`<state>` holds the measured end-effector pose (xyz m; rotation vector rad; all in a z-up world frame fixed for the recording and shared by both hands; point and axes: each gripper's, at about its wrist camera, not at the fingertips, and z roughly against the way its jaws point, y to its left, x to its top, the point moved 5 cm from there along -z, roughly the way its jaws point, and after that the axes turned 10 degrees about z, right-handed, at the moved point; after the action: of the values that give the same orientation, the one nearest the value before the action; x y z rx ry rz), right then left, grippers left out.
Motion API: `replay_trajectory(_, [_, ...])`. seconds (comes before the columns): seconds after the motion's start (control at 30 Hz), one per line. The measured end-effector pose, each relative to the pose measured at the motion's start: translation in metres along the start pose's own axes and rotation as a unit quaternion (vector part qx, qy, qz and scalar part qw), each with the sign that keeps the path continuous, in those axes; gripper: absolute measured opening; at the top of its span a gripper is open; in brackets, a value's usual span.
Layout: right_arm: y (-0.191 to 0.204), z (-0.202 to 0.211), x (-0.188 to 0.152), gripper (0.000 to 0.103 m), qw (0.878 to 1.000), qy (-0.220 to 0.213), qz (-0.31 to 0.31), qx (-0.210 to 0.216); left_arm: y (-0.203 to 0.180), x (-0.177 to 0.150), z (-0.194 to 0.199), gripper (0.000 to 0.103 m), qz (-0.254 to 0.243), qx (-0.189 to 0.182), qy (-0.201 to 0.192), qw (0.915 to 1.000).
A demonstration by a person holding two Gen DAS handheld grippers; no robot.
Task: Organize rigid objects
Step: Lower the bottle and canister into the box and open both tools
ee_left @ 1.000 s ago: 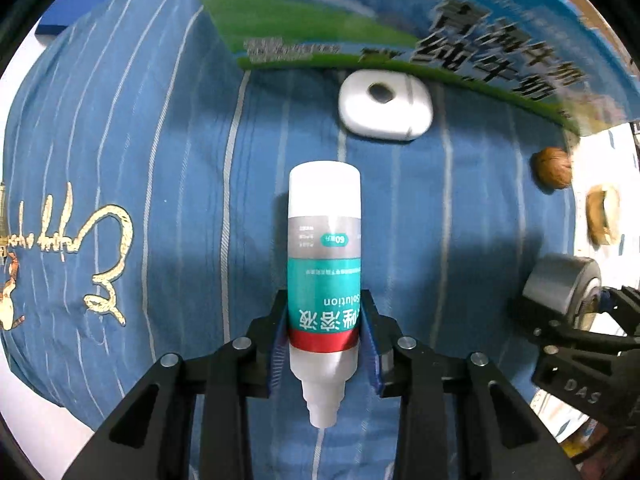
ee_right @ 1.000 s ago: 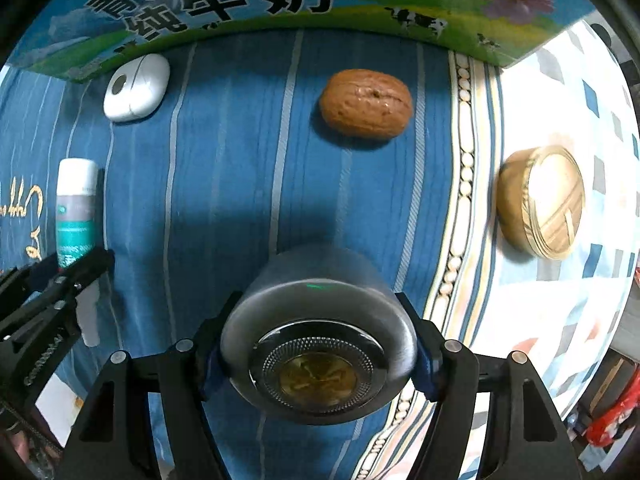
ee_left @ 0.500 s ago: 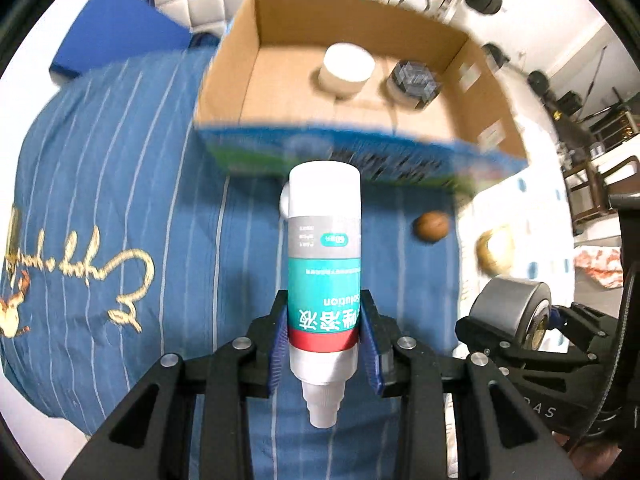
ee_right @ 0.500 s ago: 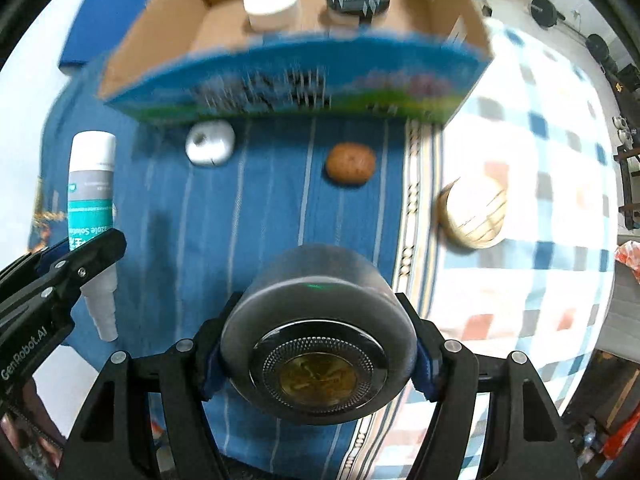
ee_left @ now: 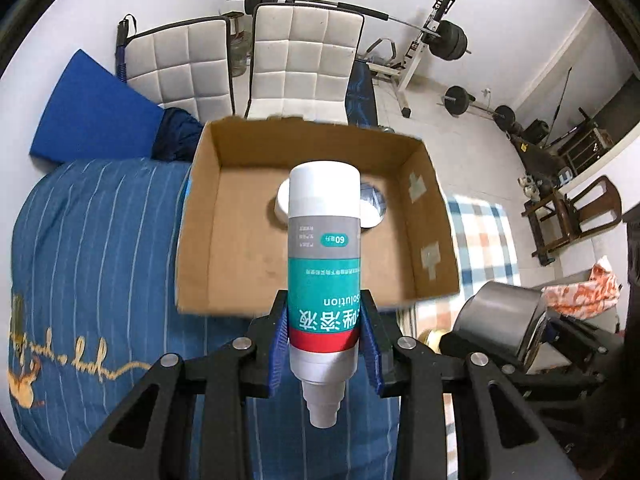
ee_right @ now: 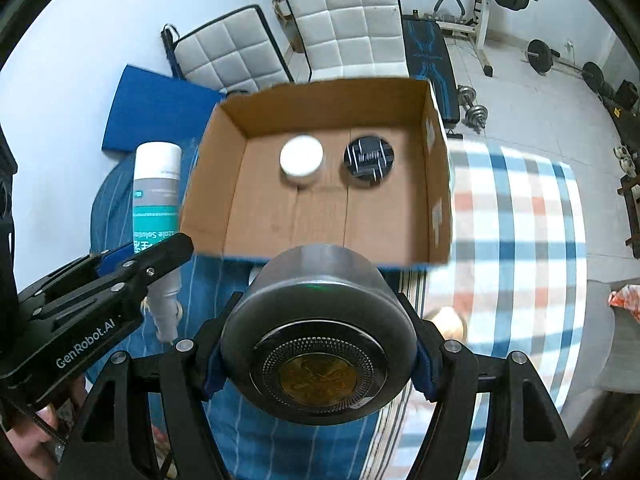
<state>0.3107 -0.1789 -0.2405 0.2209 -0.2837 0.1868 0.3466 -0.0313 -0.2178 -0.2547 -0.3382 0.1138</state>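
Note:
My left gripper (ee_left: 324,340) is shut on a white and teal solution bottle (ee_left: 323,256), nozzle toward the camera, held in the air before the open cardboard box (ee_left: 200,216). The bottle also shows in the right wrist view (ee_right: 154,196). My right gripper (ee_right: 318,354) is shut on a round grey metal tin (ee_right: 316,312) with a gold centre, held above the box's (ee_right: 236,128) near wall. Inside the box stand a white round jar (ee_right: 301,156) and a black round jar (ee_right: 369,157).
The box rests on a blue striped cloth (ee_left: 100,240) beside a checked cloth (ee_right: 520,216). A round tan object (ee_right: 448,320) lies on the cloth under the right gripper. White padded chairs (ee_left: 304,60) and gym weights (ee_left: 448,40) stand behind.
Both grippers have risen high with their objects. The views went from close over the cloth to looking down into the box. The mouse and walnut have dropped out of sight.

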Motion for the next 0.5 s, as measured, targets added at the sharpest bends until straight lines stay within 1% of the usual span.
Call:
replay_trajectory(0.1, [-0.007, -0.012, 0.024, 0.073, 1.0, 0.001, -0.005, -0.003, 0.001, 0.025, -0.018, 0.03, -0.001, 0.0, 0.013, 0.9999])
replay_trajectory(0.17, [-0.014, -0.031, 0.04, 0.073, 1.0, 0.008, -0.012, -0.008, 0.006, 0.041, -0.038, 0.03, 0.008, -0.003, 0.034, 0.9994])
replay_trajectory(0.27, [-0.028, -0.062, 0.061, 0.073, 0.999, 0.023, -0.023, -0.014, 0.017, 0.06, -0.067, 0.03, 0.018, 0.005, 0.057, 0.9982])
replay_trajectory(0.4, [-0.046, -0.107, 0.077, 0.073, 0.997, 0.055, -0.042, -0.018, 0.037, 0.078, -0.115, 0.03, 0.021, 0.043, 0.086, 0.9951])
replay_trajectory(0.47, [-0.054, -0.13, 0.081, 0.073, 0.996, 0.073, -0.052, -0.02, 0.048, 0.084, -0.14, 0.03, 0.021, 0.065, 0.103, 0.9924])
replay_trajectory(0.5, [-0.058, -0.143, 0.083, 0.073, 0.995, 0.083, -0.056, -0.021, 0.053, 0.085, -0.153, 0.03, 0.02, 0.075, 0.117, 0.9901])
